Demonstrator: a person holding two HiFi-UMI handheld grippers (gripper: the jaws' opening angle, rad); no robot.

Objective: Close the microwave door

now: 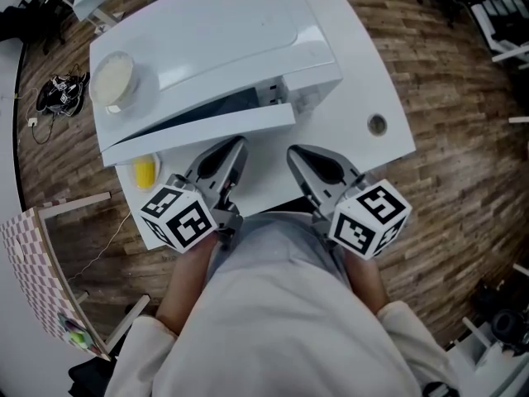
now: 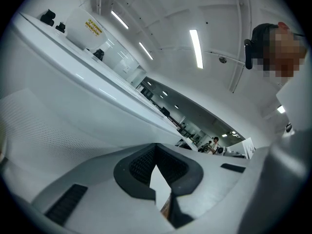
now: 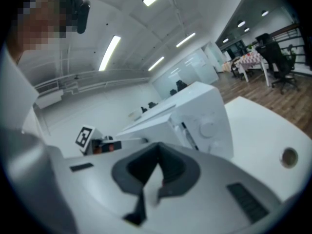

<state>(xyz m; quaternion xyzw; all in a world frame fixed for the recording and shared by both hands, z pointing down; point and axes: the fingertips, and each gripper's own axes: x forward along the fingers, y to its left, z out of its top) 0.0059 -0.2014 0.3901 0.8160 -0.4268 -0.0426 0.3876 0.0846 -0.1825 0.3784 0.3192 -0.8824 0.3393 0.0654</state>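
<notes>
The white microwave [image 1: 215, 40] stands on a white table [image 1: 364, 73]. Its door [image 1: 198, 131] is ajar, the free edge swung out at the right and a dark gap showing behind it. My left gripper [image 1: 234, 149] is shut and empty, its tips just below the door's front face. My right gripper [image 1: 297, 154] is also shut and empty, beside it and below the door's free end. In the left gripper view the door [image 2: 73, 106] fills the left side close ahead of the gripper [image 2: 156, 147]. The right gripper view shows the microwave [image 3: 200, 116] beyond the gripper [image 3: 157, 152].
A round pale bowl [image 1: 114, 81] sits on the microwave's top. A yellow object [image 1: 145, 170] lies on the table left of the left gripper. The table has a cable hole [image 1: 377, 124] at the right. A checkered box [image 1: 33, 246] stands on the wooden floor at left.
</notes>
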